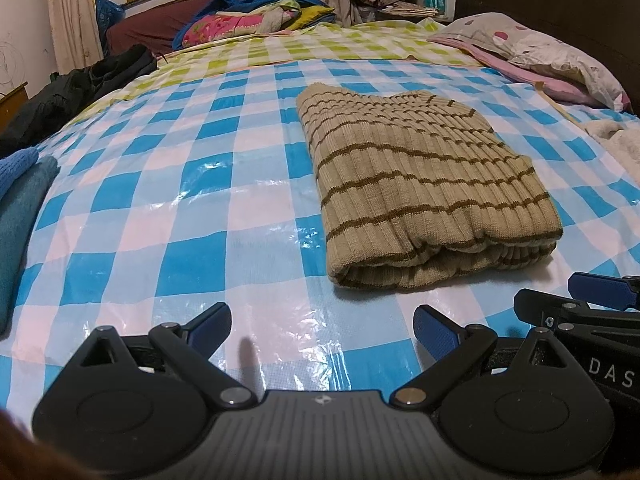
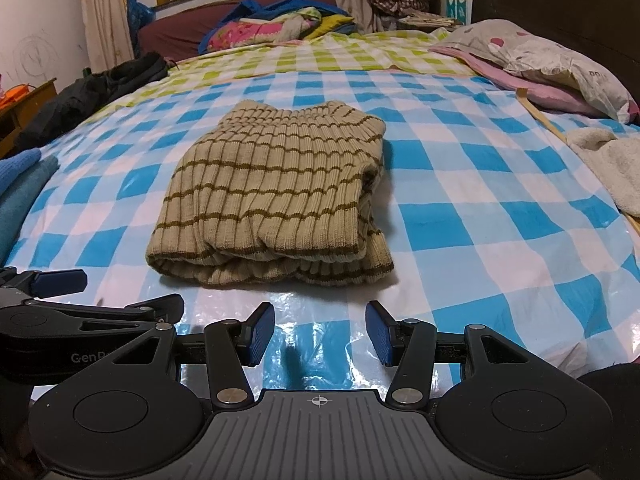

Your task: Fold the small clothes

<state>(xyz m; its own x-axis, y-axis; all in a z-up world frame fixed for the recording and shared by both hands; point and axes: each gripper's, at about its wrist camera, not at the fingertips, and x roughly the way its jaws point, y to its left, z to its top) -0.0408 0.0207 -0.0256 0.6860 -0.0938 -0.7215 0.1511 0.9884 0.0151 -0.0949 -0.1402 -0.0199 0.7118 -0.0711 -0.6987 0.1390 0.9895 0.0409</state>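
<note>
Just ahead of our left tool (image 1: 322,330) and right tool (image 2: 320,332), both wide open and empty, the beige brown-striped ribbed knit garment (image 2: 272,196) lies folded; next we judge setting it aside.

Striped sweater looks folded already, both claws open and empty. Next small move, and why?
Probably slide the striped sweater toward the blue folded pile at the left edge. It lies as a compact bundle on the checkered sheet, with no sleeve hanging out. Left claw and right claw hover open just short of its near fold, holding nothing.
</note>
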